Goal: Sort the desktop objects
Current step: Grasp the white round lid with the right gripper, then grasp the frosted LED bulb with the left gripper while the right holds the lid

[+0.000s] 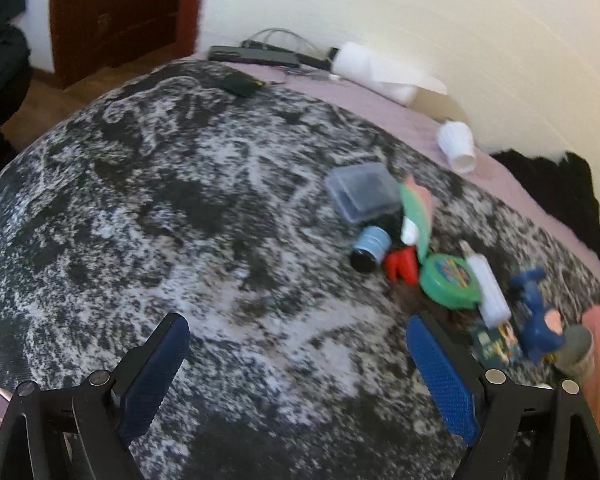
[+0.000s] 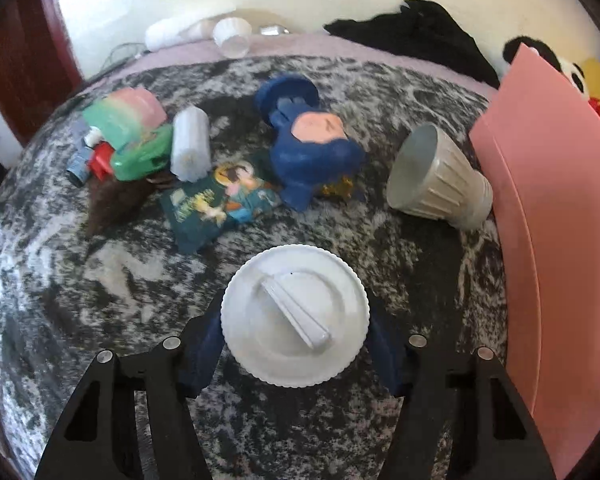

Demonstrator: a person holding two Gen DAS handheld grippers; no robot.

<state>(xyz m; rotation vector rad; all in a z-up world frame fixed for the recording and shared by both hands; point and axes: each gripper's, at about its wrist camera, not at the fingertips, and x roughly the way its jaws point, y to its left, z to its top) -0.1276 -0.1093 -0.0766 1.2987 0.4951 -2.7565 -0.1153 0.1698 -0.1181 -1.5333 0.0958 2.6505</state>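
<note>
My right gripper [image 2: 296,332] is shut on a round white ribbed lid [image 2: 295,314] with a raised handle, held above the black-and-white mottled cloth [image 2: 80,280]. Ahead lie a blue figurine [image 2: 312,148], a dark picture packet [image 2: 220,204], a white cylinder [image 2: 191,144], a green round case [image 2: 140,156] and a grey ribbed cup [image 2: 440,180] on its side. My left gripper [image 1: 296,360] is open and empty over bare cloth, left of the pile. That view shows a clear grey box [image 1: 360,192], a small blue-banded bottle [image 1: 370,248], a red piece [image 1: 400,266], the green case [image 1: 450,280] and the blue figurine [image 1: 536,312].
A pink box wall [image 2: 552,220] stands at the right edge. A white ribbed cup [image 1: 458,146] lies on the lilac sheet [image 1: 380,108] at the back. Black cloth [image 2: 420,36] and a panda toy [image 2: 568,68] lie beyond. Cables and a dark device [image 1: 256,56] are far back.
</note>
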